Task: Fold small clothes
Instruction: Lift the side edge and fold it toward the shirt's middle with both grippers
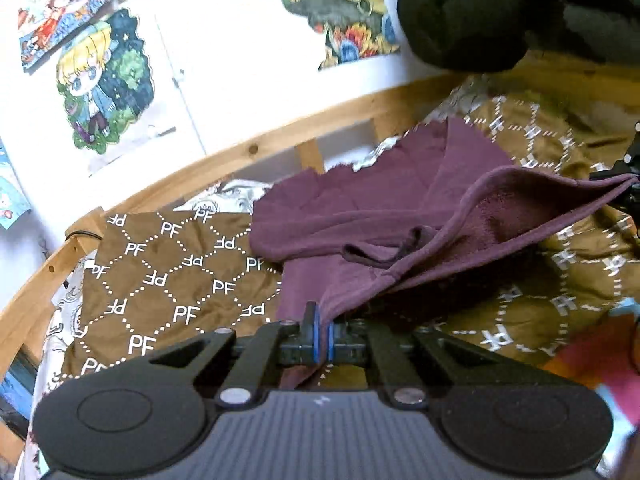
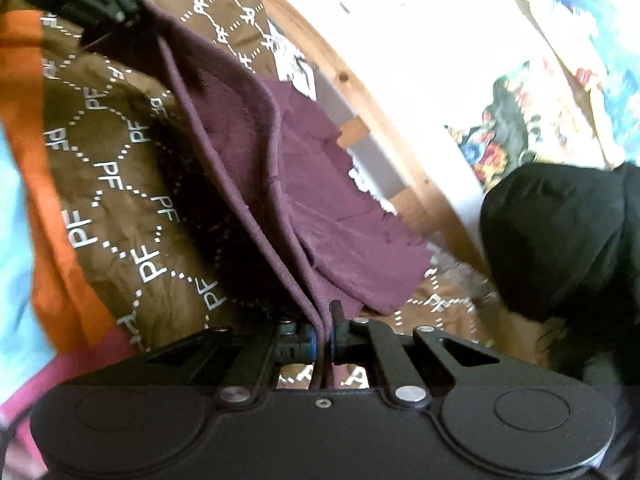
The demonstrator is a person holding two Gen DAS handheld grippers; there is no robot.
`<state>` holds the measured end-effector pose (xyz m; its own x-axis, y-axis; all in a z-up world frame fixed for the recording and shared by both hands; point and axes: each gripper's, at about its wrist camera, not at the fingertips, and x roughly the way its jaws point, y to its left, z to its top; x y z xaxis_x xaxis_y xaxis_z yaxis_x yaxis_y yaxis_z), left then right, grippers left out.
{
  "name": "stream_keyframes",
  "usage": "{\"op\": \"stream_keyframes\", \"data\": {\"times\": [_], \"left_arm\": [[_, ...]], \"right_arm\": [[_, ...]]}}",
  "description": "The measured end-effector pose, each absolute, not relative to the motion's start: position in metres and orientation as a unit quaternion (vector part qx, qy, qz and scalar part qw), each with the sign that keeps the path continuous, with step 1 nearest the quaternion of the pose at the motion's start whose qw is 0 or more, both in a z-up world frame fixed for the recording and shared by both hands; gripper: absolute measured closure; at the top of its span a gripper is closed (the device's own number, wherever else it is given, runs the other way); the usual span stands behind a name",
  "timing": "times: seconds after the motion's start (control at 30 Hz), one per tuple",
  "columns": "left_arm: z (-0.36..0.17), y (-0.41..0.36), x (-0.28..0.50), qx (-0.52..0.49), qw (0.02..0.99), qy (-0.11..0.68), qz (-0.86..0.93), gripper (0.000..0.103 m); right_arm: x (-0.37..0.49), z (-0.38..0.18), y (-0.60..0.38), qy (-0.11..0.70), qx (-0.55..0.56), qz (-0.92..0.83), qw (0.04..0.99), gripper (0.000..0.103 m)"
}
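While both claws are clenched, we read this as a two-corner lift for the fold. Our left gripper [image 1: 323,334] pinches the near left end of the maroon garment's [image 1: 360,216] hemmed edge between its blue pads; our right gripper [image 2: 325,336] is clamped on the other end, two cord-like hems running straight into its jaws. The edge hangs stretched between the two, likely so the cloth stays flat and can be carried over as one sheet. The far part of the garment rests on the brown PF-print cover [image 1: 168,272], spread toward the wooden bed rail [image 1: 256,148]. Beyond the rail, on the white wall, hang cartoon posters [image 1: 100,84]. At the far right sits a black plush lump [image 1: 460,16], near the garment's far edge; it could crowd the fold's landing spot. At the near side lies orange and pink fabric [image 2: 36,152], apart from the garment. A drawstring loop [image 1: 380,254] dangles and may get trapped inside the fold.
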<state>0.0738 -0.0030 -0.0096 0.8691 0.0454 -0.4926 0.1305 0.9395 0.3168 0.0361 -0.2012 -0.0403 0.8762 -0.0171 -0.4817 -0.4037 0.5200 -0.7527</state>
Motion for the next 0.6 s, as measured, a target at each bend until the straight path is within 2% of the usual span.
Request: {"op": "stream_keyframes", "data": {"times": [0.2, 0.4, 0.6], "left_arm": [[0.011, -0.005, 0.013, 0.210, 0.942, 0.256, -0.056, 0.100], [0.030, -0.005, -0.045, 0.212, 0.932, 0.276, -0.098, 0.100], [0.040, -0.002, -0.043, 0.196, 0.932, 0.285, -0.105, 0.100]], "right_arm": [[-0.017, 0.003, -0.216, 0.221, -0.456, 0.150, 0.849, 0.099], [-0.076, 0.049, -0.228, 0.277, -0.385, 0.229, 0.850, 0.099], [-0.089, 0.070, -0.230, 0.303, -0.347, 0.261, 0.848, 0.099]]}}
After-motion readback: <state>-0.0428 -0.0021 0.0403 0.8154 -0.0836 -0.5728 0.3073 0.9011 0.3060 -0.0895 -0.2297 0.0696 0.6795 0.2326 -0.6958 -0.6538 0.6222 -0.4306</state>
